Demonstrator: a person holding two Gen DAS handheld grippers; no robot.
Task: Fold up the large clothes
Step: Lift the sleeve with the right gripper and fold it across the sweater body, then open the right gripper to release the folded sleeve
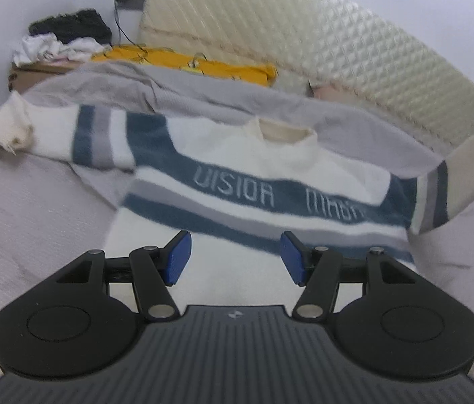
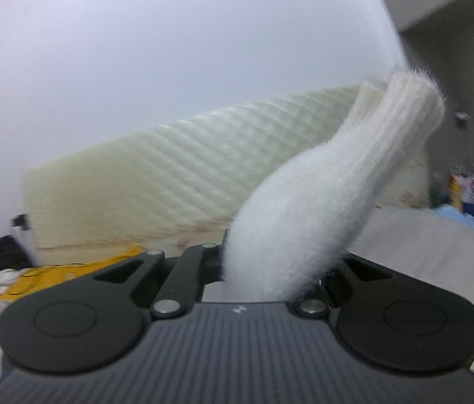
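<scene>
A white sweater (image 1: 270, 155) with blue and grey stripes and pale lettering lies face up on the bed, collar away from me. Its left sleeve (image 1: 51, 134) lies spread out to the left. Its right sleeve (image 1: 465, 165) is lifted off the bed at the right edge. My left gripper (image 1: 235, 257) is open and empty, hovering over the sweater's lower body. My right gripper (image 2: 270, 266) is shut on the white fuzzy cuff of the right sleeve (image 2: 337, 175), which stands up between the fingers and hides the pads.
A grey garment (image 1: 176, 91) lies under the sweater's top. A quilted cream mattress (image 1: 321, 40) leans on the wall behind. A yellow bag (image 1: 183, 62) and a pile of clothes (image 1: 62, 38) sit far left. The grey bedsheet (image 1: 18, 219) spreads around.
</scene>
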